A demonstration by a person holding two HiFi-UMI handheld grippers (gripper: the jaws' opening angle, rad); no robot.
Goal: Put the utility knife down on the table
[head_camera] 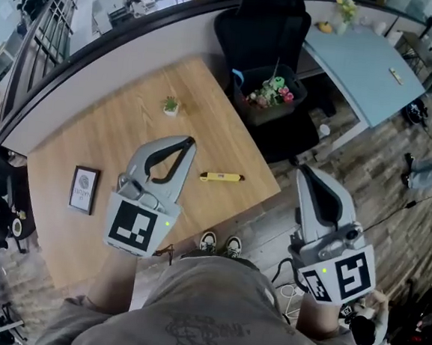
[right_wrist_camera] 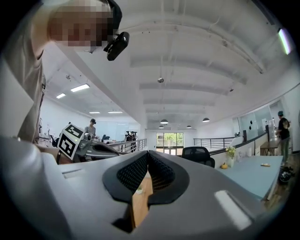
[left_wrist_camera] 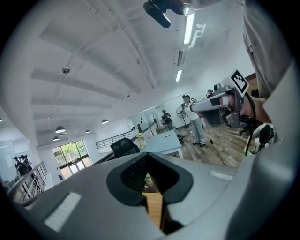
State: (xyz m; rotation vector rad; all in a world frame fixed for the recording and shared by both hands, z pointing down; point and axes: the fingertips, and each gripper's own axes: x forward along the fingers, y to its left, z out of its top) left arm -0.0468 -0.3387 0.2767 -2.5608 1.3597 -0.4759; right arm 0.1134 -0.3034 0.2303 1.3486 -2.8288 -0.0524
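Utility knife [head_camera: 221,177]: yellow, laid flat on the wooden counter [head_camera: 91,138] near its right edge; gripped by neither tool.
Left tool [head_camera: 188,142]: jaws closed together with nothing gripped; held above the counter, its tips seen just left of the knife in the head view.
Right tool [head_camera: 307,173]: jaws closed tip to tip, nothing between them; held past the counter's right edge, over the floor.
Potted plant [head_camera: 171,106]: small, stood on the counter beyond the knife.
Framed picture [head_camera: 84,189]: laid on the counter's left part, well apart from the knife.
Black chair [head_camera: 264,29]: placed beyond the counter's far corner; a dark bin [head_camera: 271,95] of mixed items is seen against its lower part.
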